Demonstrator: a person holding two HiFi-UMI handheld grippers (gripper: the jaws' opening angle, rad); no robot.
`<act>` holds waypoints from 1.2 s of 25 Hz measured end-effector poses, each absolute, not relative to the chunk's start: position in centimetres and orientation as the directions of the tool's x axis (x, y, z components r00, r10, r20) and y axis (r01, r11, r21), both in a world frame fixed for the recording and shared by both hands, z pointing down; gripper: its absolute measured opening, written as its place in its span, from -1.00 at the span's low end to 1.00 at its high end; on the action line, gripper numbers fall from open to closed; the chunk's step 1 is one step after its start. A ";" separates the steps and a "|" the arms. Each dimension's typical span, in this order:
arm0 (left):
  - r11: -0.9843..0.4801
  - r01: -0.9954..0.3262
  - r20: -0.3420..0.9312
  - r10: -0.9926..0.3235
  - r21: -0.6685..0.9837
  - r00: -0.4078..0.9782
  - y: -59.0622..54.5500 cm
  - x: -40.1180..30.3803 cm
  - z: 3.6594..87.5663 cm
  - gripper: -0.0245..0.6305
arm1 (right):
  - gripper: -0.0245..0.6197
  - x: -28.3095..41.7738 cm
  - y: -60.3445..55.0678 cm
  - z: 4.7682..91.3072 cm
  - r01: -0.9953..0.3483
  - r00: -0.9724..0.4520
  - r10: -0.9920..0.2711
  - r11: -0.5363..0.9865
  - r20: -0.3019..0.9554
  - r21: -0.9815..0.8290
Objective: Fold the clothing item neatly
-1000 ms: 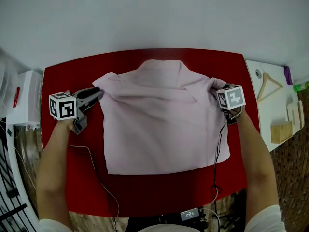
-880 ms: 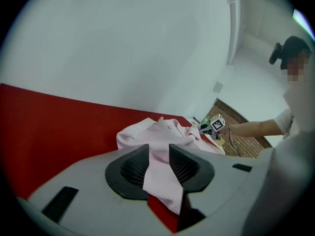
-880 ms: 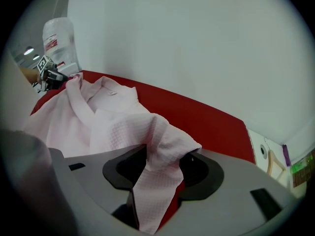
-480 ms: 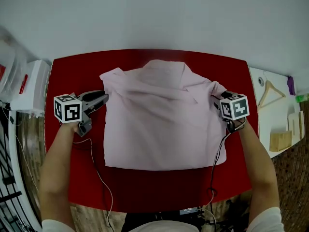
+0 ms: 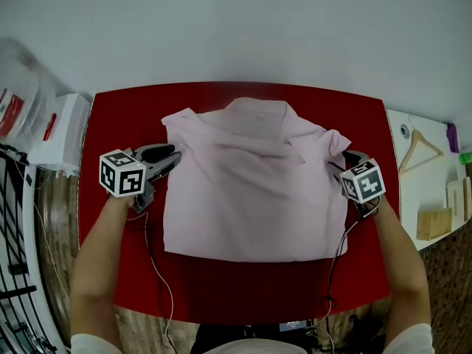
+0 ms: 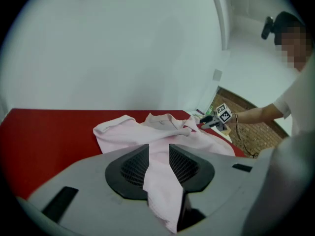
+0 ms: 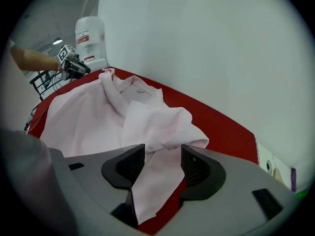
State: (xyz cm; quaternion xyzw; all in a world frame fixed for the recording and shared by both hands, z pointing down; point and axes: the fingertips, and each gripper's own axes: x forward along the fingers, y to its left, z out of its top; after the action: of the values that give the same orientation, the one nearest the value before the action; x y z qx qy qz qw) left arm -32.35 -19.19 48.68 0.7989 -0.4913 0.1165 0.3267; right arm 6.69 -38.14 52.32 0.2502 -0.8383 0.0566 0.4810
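Observation:
A pale pink shirt lies spread on the red table, collar at the far side and both sleeves turned inward. My left gripper is at the shirt's left edge. In the left gripper view it is shut on a strip of the shirt, which fills the gap between its pads. My right gripper is at the shirt's right edge, beside the folded sleeve. Its jaws have just been opening. Cloth lies loose between them, with red table showing beside one pad.
A white cabinet stands left of the table, with a black wire rack below it. To the right, a white surface holds a wooden hanger and wooden blocks. Cables trail from both grippers over the near table edge.
The right gripper's jaws have widened and it has drawn back toward me from the folded sleeve. The left gripper has shifted slightly along the shirt's left edge, still pinching cloth.

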 end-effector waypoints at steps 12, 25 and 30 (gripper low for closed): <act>-0.425 -0.897 0.594 -0.693 0.120 0.408 -23.1 -31.7 48.5 -0.57 | -0.27 -3.1 -38.6 47.4 -0.294 -0.592 -0.311 0.942 0.744 0.161; -0.688 -0.717 0.701 -0.565 -0.110 0.434 -26.7 -25.6 50.2 -0.55 | -0.27 -10.3 -32.7 51.9 0.048 -0.586 -0.116 0.983 0.802 0.178; -0.745 -0.657 0.740 -0.507 -0.118 0.442 -27.1 -23.3 51.9 -0.55 | -0.27 -5.2 -32.4 52.3 0.129 -0.531 -0.152 0.958 0.834 0.257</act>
State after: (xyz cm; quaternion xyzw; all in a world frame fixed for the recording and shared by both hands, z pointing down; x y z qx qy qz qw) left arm -23.31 -27.07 51.93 0.8441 -0.3448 0.3999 0.0934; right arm -5.19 -32.39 52.34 0.0068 -0.8629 -0.1449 0.4841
